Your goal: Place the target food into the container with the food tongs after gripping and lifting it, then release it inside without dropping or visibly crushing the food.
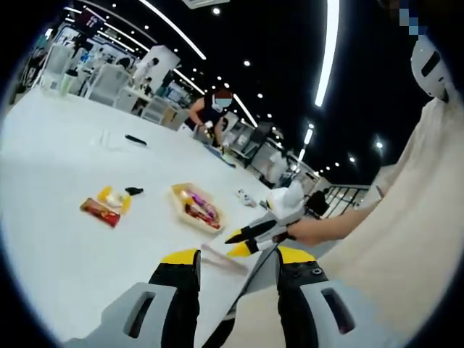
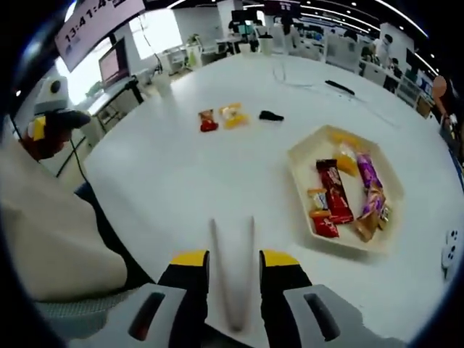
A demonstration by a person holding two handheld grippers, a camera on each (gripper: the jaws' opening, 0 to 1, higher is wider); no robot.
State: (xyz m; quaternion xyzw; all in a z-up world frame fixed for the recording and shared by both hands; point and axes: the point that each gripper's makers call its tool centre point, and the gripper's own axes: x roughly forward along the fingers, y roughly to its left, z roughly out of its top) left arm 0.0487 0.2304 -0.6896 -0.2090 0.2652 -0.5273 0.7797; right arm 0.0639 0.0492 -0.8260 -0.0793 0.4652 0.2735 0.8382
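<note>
The right gripper clenches the springy food tongs by their arms; the left gripper gapes empty; the light, crushable wrapped snacks mid-table want a gentle pinch across their middles.

1. A hanging sign at the upper left of the right gripper view shows "13:41", cut off after that.
2. Print on the snack wrappers in the tray is unreadable.

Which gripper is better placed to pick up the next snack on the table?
Right. The right gripper already holds the translucent food tongs, pointing toward the loose red and yellow wrapped snacks beyond the cream hexagonal tray. The left gripper is open and holds nothing.
</note>
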